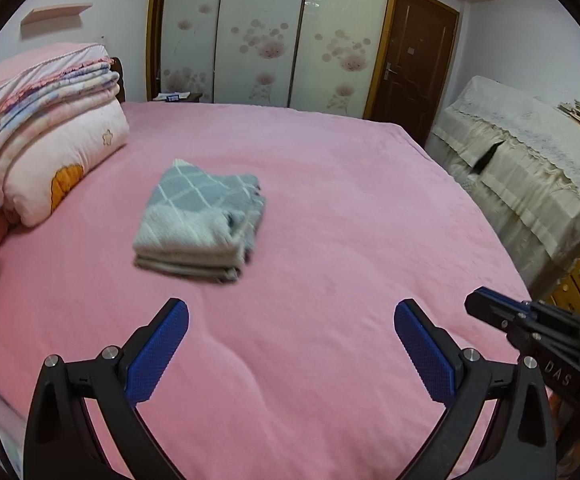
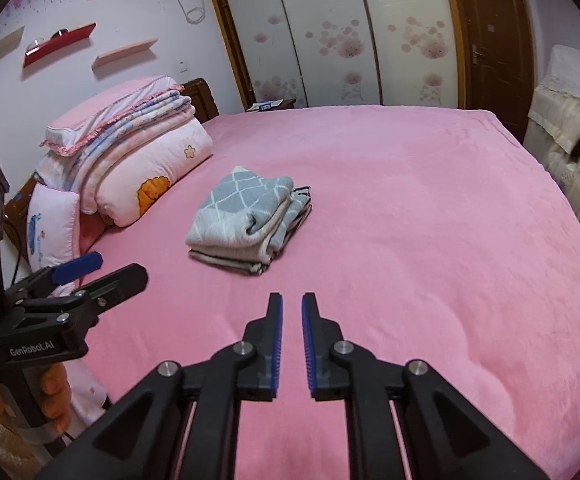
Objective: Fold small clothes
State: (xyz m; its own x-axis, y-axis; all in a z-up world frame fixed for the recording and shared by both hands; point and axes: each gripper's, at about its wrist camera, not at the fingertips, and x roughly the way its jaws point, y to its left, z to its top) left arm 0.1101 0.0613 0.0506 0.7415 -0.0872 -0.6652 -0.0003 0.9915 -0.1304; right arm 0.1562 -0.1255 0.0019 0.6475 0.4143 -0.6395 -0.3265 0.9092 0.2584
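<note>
A grey cloth with a white diamond pattern (image 1: 200, 220) lies folded in a thick stack on the pink bed (image 1: 329, 240); it also shows in the right wrist view (image 2: 250, 220). My left gripper (image 1: 291, 312) is wide open and empty, held above the bed short of the cloth. My right gripper (image 2: 291, 300) has its jaws nearly together with a narrow gap and holds nothing; it hovers over the bed nearer than the cloth. The right gripper also shows at the right edge of the left wrist view (image 1: 485, 300), and the left gripper at the left of the right wrist view (image 2: 110, 268).
A pile of folded pink quilts and pillows (image 1: 50, 132) sits at the bed's head on the left. A cream-covered cabinet (image 1: 529, 168) stands beside the bed's right edge. A wardrobe (image 1: 274, 32) and a brown door (image 1: 413, 56) are behind.
</note>
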